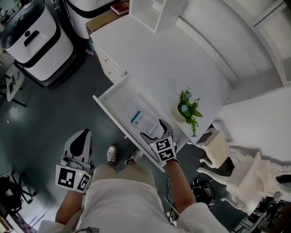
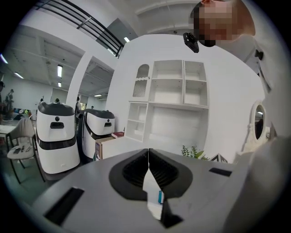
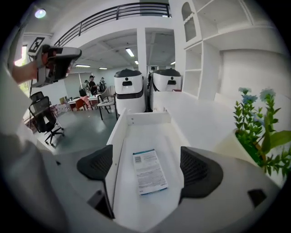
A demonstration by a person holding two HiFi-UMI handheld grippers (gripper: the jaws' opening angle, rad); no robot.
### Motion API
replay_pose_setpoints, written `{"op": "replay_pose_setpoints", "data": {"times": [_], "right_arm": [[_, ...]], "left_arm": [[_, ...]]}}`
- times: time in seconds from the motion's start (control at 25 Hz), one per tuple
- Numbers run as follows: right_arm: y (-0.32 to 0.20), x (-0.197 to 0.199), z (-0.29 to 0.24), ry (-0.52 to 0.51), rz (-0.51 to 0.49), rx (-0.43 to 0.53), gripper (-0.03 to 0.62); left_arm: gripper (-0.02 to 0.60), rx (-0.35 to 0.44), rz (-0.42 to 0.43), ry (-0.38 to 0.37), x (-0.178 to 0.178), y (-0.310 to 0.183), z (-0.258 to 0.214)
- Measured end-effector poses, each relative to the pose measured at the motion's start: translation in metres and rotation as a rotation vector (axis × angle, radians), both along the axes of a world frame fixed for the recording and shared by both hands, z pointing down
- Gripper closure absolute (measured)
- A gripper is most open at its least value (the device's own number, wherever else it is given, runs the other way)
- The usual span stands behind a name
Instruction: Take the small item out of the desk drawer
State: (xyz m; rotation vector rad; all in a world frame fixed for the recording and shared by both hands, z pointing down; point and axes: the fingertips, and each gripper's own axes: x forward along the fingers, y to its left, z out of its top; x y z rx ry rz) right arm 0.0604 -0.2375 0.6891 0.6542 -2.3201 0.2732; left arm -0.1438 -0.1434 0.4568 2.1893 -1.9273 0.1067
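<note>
Green leafy plant with blue flowers in white pot: just right of right gripper. Two white-and-black rounded machines: well ahead of it, on grey floor. White open shelf unit: ahead, right. White ornate chair: behind, right.

Packet: we see a flat white sachet, blue-edged, print up, lying on the drawer floor between the right claw's spread jaws, untouched.
Desk drawer: white, pulled open, its side wall within the claw's span.
</note>
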Motion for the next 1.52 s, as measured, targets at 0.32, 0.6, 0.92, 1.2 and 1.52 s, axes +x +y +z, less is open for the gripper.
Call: {"op": "replay_pose_setpoints", "data": {"times": [0.32, 0.6, 0.92, 1.2, 1.52], "right_arm": [[-0.003, -0.020, 0.080, 0.128, -0.119, -0.057, 0.137], [-0.015, -0.023, 0.127, 0.247, -0.133, -0.090, 0.128], [-0.018, -0.030, 0.153, 0.319, -0.205, -0.174, 0.080], [-0.009, -0.030, 0.174, 0.429, -0.326, -0.236, 0.077], [-0.008, -0.032, 0.173, 0.405, -0.321, -0.220, 0.075]], "left_arm": [[0.565, -0.061, -0.060, 0.006, -0.010, 0.015, 0.021], [0.565, -0.090, -0.119, 0.008, -0.034, 0.022, 0.033], [0.565, -0.104, -0.161, 0.008, -0.045, 0.027, 0.036], [0.565, -0.111, -0.210, 0.008, -0.056, 0.037, 0.036], [0.565, -0.103, -0.249, 0.019, -0.059, 0.042, 0.033]]}}
